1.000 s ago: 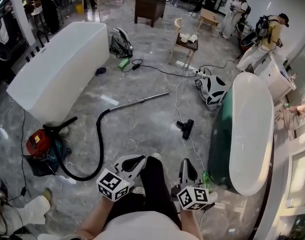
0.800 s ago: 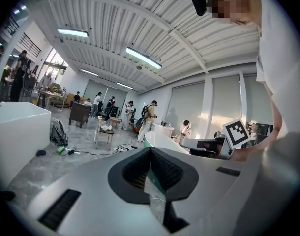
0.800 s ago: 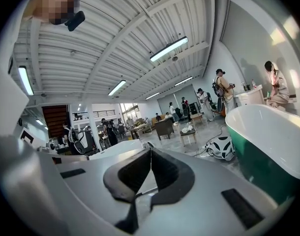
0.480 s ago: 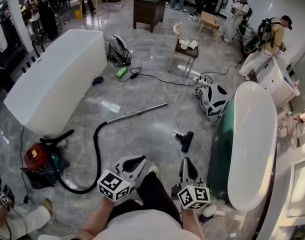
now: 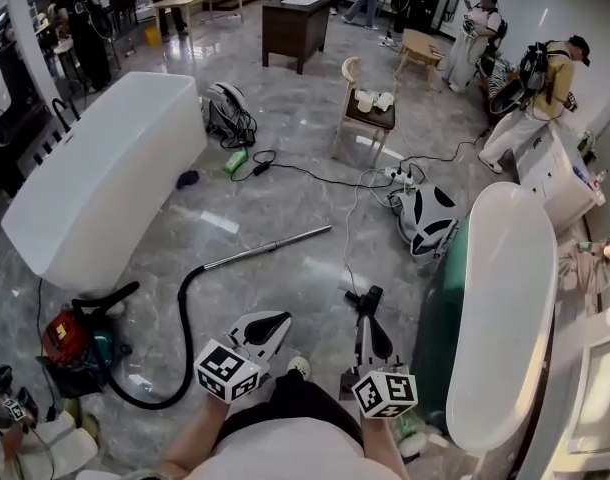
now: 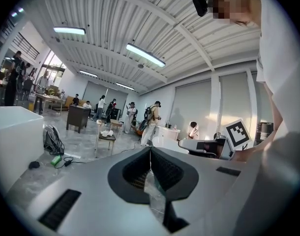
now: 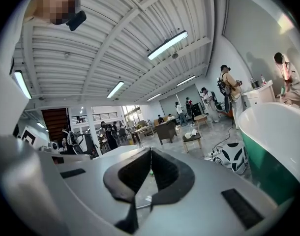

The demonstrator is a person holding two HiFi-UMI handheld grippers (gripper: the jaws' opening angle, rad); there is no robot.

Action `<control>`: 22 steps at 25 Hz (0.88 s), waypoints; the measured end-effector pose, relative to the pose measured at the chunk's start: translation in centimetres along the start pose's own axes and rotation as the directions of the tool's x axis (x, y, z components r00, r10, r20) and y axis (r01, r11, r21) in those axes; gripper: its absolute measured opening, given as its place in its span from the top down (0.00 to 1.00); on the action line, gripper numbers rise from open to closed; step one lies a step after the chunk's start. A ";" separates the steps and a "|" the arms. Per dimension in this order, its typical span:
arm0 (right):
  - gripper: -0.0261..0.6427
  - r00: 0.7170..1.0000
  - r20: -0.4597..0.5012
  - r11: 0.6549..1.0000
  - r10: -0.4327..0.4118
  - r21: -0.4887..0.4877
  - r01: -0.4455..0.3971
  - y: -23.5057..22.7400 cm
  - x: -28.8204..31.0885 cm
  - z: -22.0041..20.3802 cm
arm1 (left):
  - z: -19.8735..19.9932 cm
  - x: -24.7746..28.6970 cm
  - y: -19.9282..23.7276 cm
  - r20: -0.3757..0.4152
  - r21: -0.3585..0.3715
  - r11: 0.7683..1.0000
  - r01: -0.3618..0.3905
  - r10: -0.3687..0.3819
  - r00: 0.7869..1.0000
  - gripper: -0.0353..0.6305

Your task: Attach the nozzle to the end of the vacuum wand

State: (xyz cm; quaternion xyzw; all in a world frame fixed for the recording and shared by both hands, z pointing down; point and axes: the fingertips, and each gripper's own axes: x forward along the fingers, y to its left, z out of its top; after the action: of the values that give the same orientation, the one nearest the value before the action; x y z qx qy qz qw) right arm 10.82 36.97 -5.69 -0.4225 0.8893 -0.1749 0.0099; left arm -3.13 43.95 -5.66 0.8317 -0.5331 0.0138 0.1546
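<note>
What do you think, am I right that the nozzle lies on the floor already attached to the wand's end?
Not quite: the nozzle lies on the floor, but apart from the end of the wand, not attached; the head view shows the gap.

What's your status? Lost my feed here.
Left gripper and right gripper shut, empty. Nozzle on floor just ahead of right gripper, unattached. Wand lies apart, to its left. White cable runs past nozzle.
</note>
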 end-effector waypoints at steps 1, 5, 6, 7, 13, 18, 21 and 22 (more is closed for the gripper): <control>0.94 1.000 0.000 1.000 0.002 -0.001 -0.002 -0.5 0.8 0.3 | 0.4 0.9 0.4 0.001 0.002 1.000 -0.002 0.002 1.000 0.93; 0.94 1.000 0.010 1.000 0.014 -0.003 -0.014 -2.6 3.5 1.6 | 1.3 4.0 1.7 0.010 0.006 1.000 -0.005 0.005 1.000 0.93; 0.94 1.000 0.013 1.000 0.020 -0.004 -0.020 -3.0 4.2 1.7 | 1.4 4.8 2.1 0.012 0.006 1.000 -0.006 0.006 1.000 0.93; 0.94 0.999 0.016 1.000 0.029 -0.004 -0.029 -3.4 4.8 1.9 | 1.5 5.5 2.4 0.014 0.006 1.000 -0.008 0.008 1.000 0.93; 0.94 0.996 0.025 0.997 0.080 -0.015 -0.080 -4.8 7.5 1.7 | 1.8 8.5 3.6 0.023 0.009 1.000 -0.010 0.010 1.000 0.93; 0.94 0.988 0.081 0.990 0.131 0.042 -0.135 -5.1 8.0 3.0 | 1.7 9.8 4.2 0.012 0.008 1.000 0.000 0.000 1.000 0.93; 0.94 0.986 0.112 0.988 0.123 0.084 -0.133 -5.7 8.5 3.5 | 1.9 10.8 4.9 0.001 0.015 1.000 0.004 -0.004 1.000 0.93; 0.94 0.987 0.113 0.988 0.114 0.089 -0.124 -5.9 8.7 3.5 | 2.0 11.1 5.1 -0.001 0.015 1.000 0.008 -0.008 1.000 0.93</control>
State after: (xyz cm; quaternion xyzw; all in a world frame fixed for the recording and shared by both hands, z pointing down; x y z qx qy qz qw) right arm 10.22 25.89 -5.90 -0.3765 0.9016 -0.1934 0.0887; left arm -3.18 31.65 -4.19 0.8349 -0.5297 0.0173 0.1487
